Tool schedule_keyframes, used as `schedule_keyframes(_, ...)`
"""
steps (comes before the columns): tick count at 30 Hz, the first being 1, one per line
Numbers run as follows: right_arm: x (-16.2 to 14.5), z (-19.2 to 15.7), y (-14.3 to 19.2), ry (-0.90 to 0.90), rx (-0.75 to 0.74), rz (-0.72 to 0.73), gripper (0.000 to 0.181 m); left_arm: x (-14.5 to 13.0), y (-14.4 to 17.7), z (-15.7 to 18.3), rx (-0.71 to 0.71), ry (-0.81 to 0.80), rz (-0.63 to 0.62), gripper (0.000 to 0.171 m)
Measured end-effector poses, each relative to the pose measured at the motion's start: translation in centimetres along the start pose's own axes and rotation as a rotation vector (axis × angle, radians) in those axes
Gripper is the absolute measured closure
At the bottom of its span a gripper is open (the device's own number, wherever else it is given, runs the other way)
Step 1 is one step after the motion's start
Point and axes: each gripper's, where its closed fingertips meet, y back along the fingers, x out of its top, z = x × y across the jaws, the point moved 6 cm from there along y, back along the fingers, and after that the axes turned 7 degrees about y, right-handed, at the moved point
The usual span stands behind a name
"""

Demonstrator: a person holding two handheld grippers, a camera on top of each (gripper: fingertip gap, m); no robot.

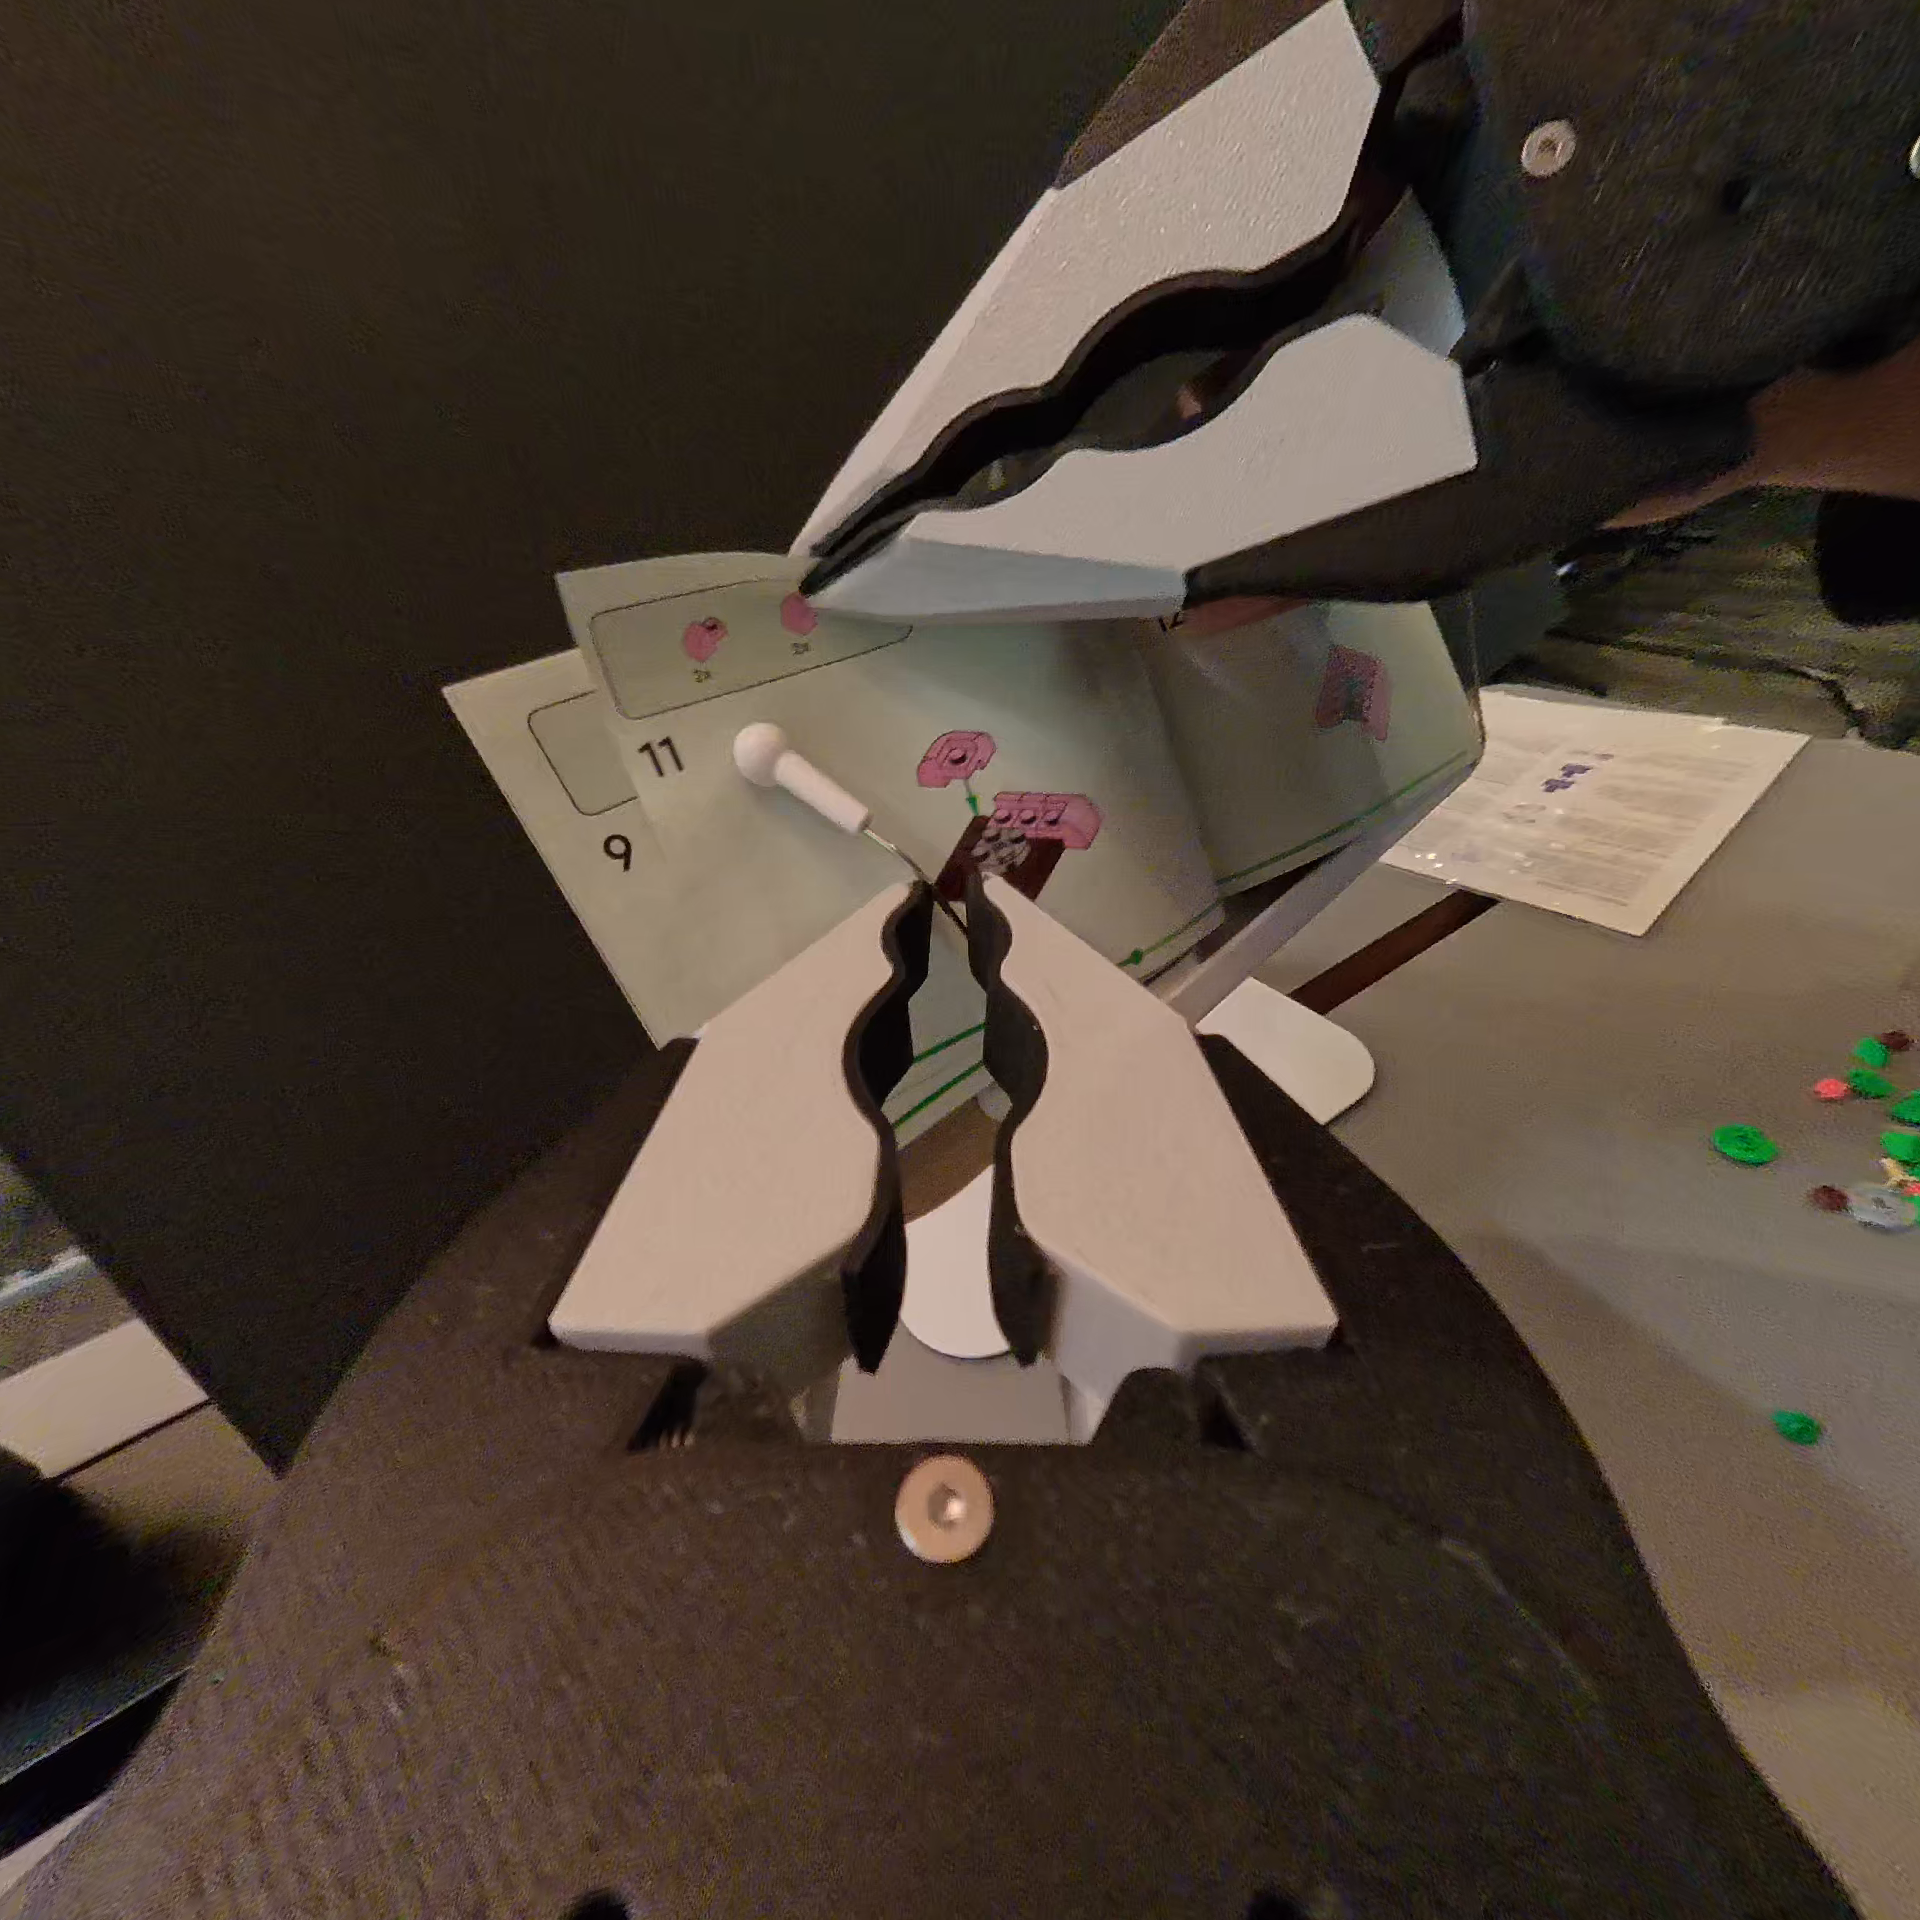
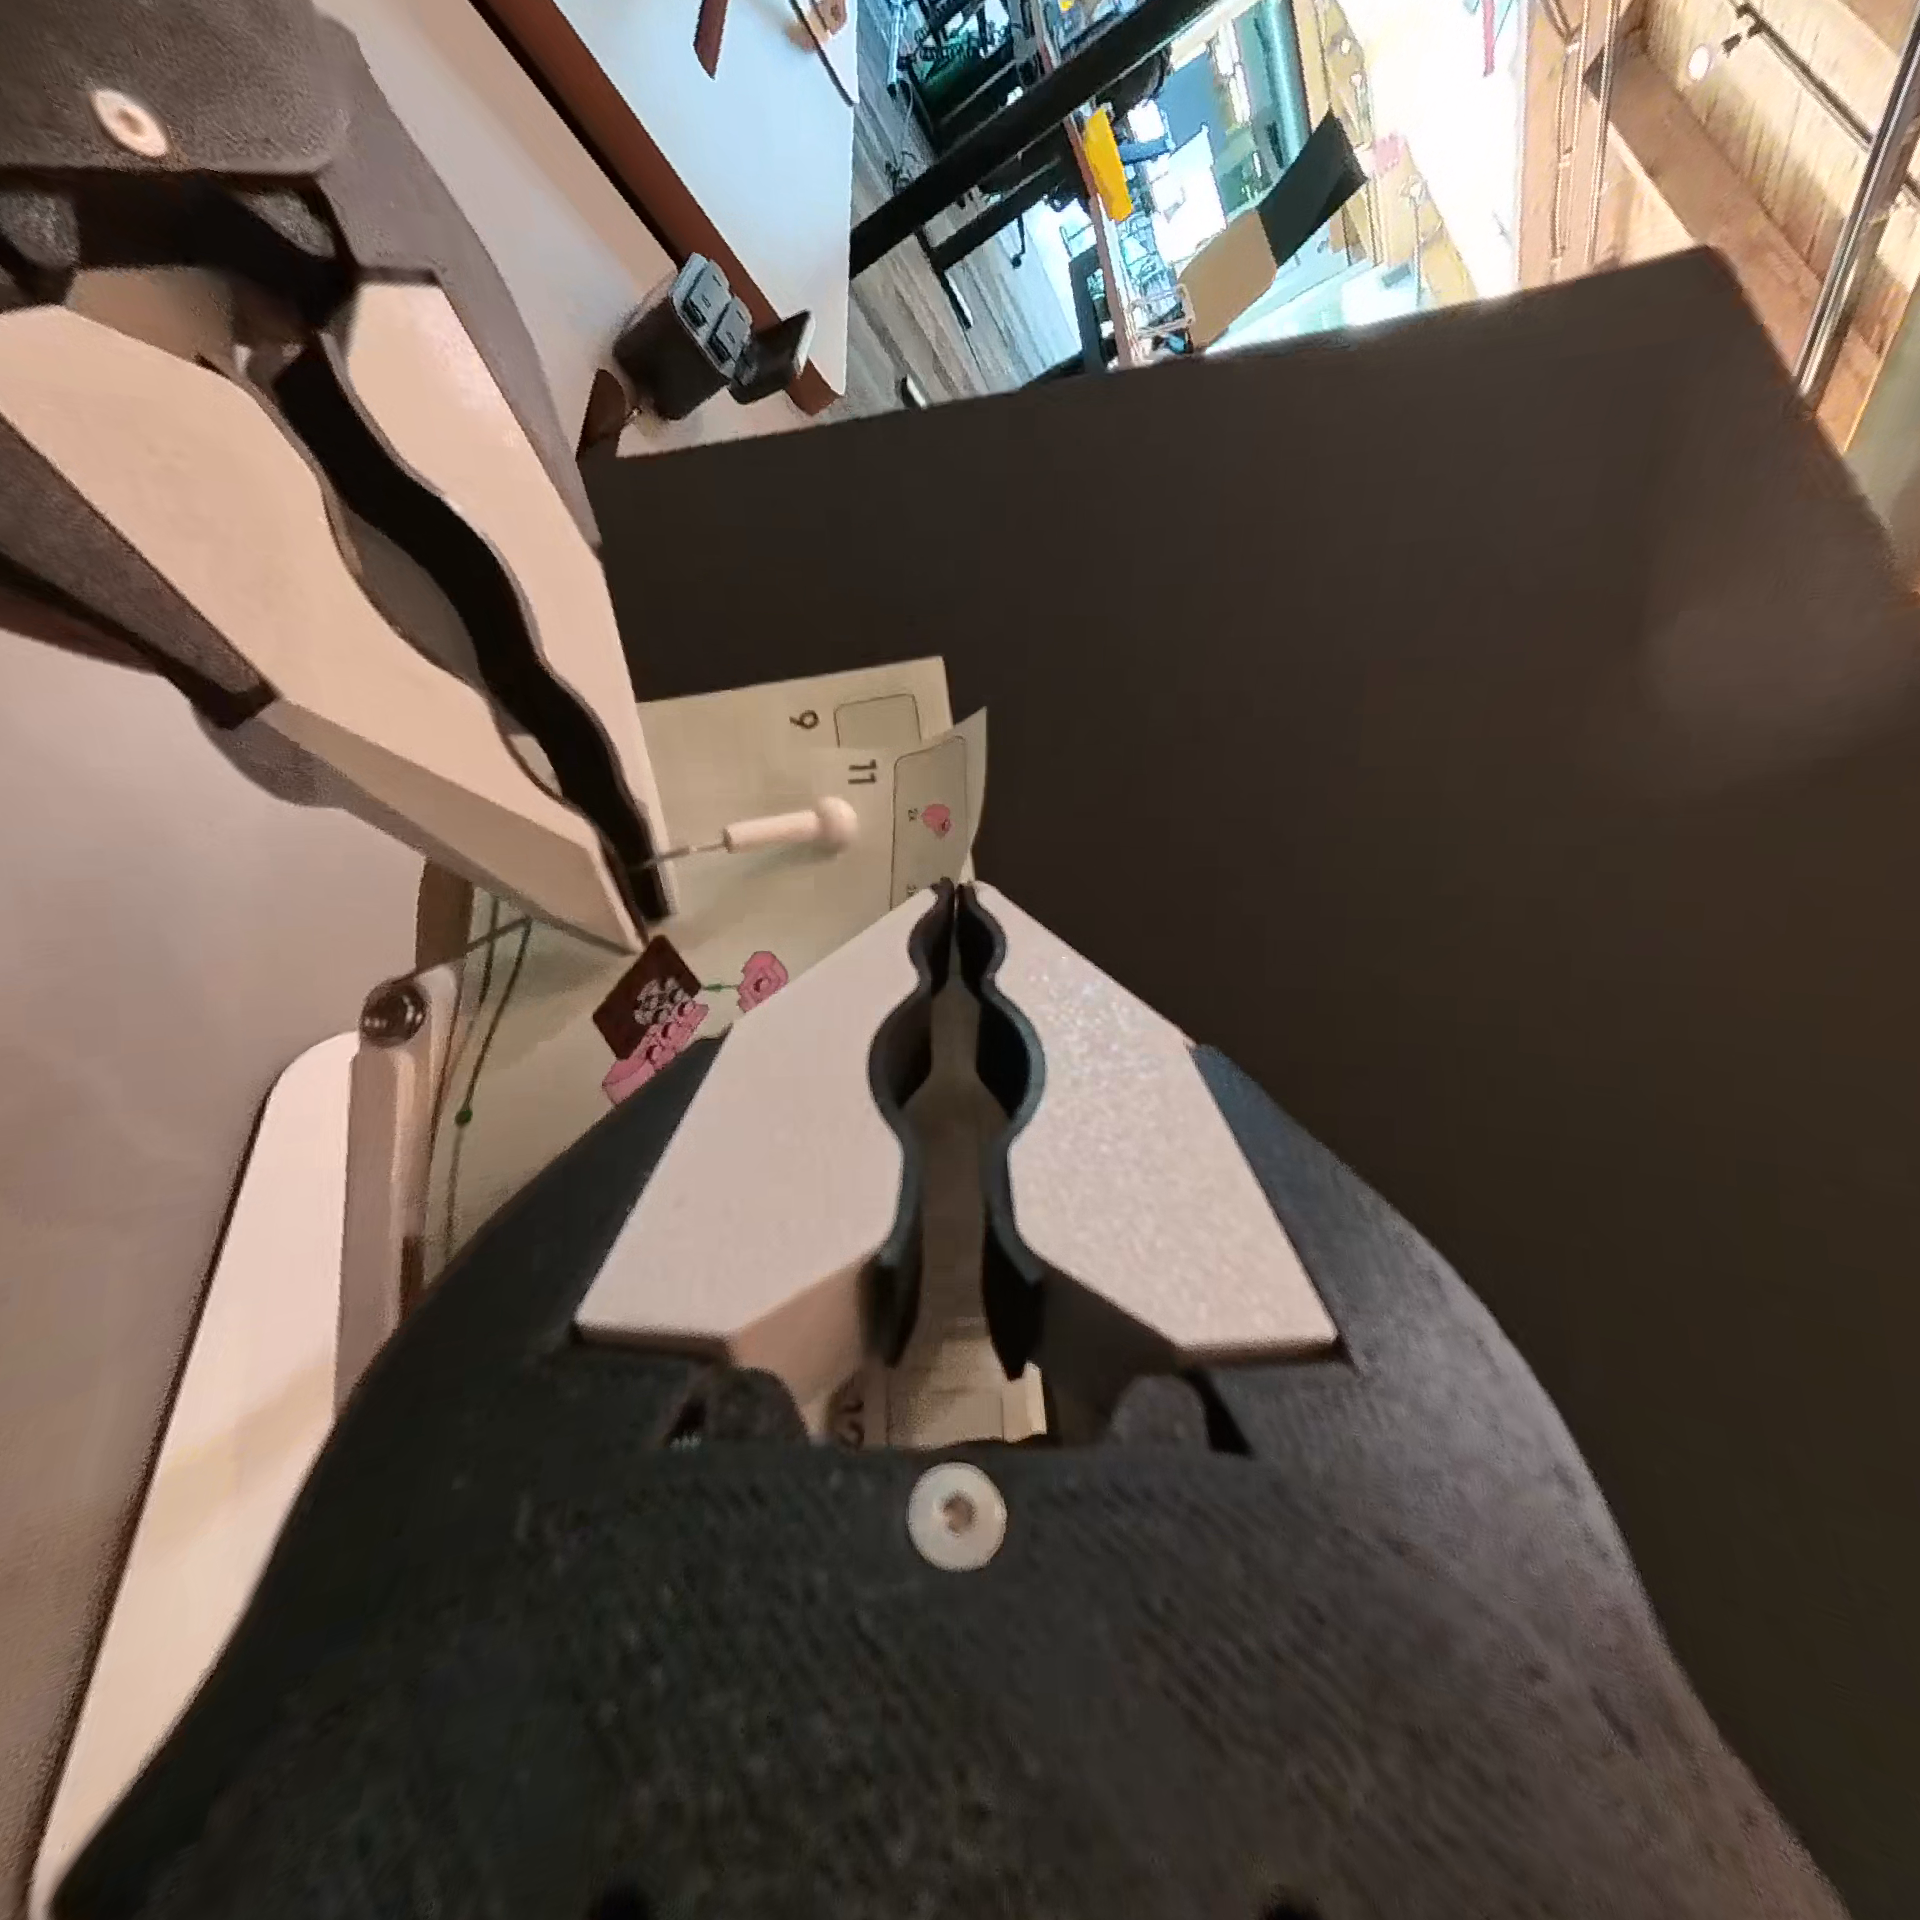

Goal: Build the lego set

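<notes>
The instruction booklet (image 1: 831,831) stands open on a white book stand (image 1: 1299,1049). My right gripper (image 2: 951,888) is shut on the top corner of a page and holds it partly turned; it also shows in the left wrist view (image 1: 816,577). My left gripper (image 1: 943,888) is in front of the open page, its tips closed on the thin wire of the stand's page holder, which ends in a white knob (image 1: 764,748). The right wrist view shows the left gripper (image 2: 644,894) on that wire beside the knob (image 2: 831,826). Loose green and red lego pieces (image 1: 1870,1122) lie on the grey table.
A printed paper sheet (image 1: 1600,810) lies on the table behind the stand to the right. A black backdrop panel (image 1: 312,416) stands behind the booklet. A person's hand (image 1: 1818,436) holds the right gripper. The room beyond shows in the right wrist view. Left tips to right tips: about 6 centimeters.
</notes>
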Motion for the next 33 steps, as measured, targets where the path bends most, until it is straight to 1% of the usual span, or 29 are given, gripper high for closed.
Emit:
schedule_keyframes(3, 0.3, -0.2, -0.8, 0.029, 0.001, -0.006, 0.181, 0.1, -0.1, -0.2, -0.015, 0.039, -0.023, 0.168)
schedule_keyframes(7, 0.6, -0.3, -1.4, 0.043, -0.003, -0.019, 0.181, 0.2, -0.2, 0.0, -0.016, 0.042, -0.035, 0.168)
schedule_keyframes(13, 1.0, -0.5, -1.7, 0.082, -0.064, -0.144, 0.179, 0.1, -0.3, -0.2, -0.029, 0.087, -0.048, 0.168)
schedule_keyframes(14, 1.1, -0.5, -1.7, 0.072, -0.069, -0.16, 0.174, 0.1, -0.3, -0.2, -0.035, 0.101, -0.05, 0.168)
schedule_keyframes(15, 1.2, -0.5, -1.6, 0.038, -0.074, -0.178, 0.164, 0.1, -0.3, -0.3, -0.041, 0.116, -0.052, 0.168)
schedule_keyframes(17, 1.1, 0.2, -1.0, -0.079, -0.128, -0.216, 0.136, 0.1, -0.4, -0.4, -0.055, 0.148, -0.058, 0.169)
schedule_keyframes(18, 1.1, 0.5, -0.4, -0.14, -0.147, -0.222, 0.126, 0.1, -0.4, -0.4, -0.064, 0.163, -0.062, 0.169)
schedule_keyframes(19, 1.1, 0.7, 0.4, -0.203, -0.166, -0.217, 0.121, 0.1, -0.4, -0.4, -0.072, 0.174, -0.065, 0.169)
schedule_keyframes(21, 0.9, 0.7, 2.3, -0.324, -0.192, -0.2, 0.117, 0.1, -0.3, -0.5, -0.082, 0.185, -0.067, 0.169)
schedule_keyframes(23, 0.4, -0.2, 4.2, -0.38, -0.196, -0.195, 0.114, 0.1, -0.4, -0.5, -0.087, 0.192, -0.068, 0.169)
schedule_keyframes(25, -0.8, -1.5, 5.4, -0.323, -0.205, -0.24, 0.111, 0.2, -0.3, -0.5, -0.085, 0.189, -0.072, 0.169)
schedule_keyframes(27, -2.2, -2.5, 6.0, -0.244, -0.22, -0.294, 0.11, 0.2, -0.2, -0.5, -0.079, 0.181, -0.076, 0.17)
schedule_keyframes(31, -4.5, -3.7, 5.9, -0.155, -0.213, -0.37, 0.11, 0.2, 0.1, -0.8, -0.082, 0.174, -0.106, 0.17)
schedule_keyframes(33, -5.2, -4.0, 5.8, -0.154, -0.216, -0.377, 0.116, 0.2, 0.1, -0.9, -0.089, 0.177, -0.112, 0.169)
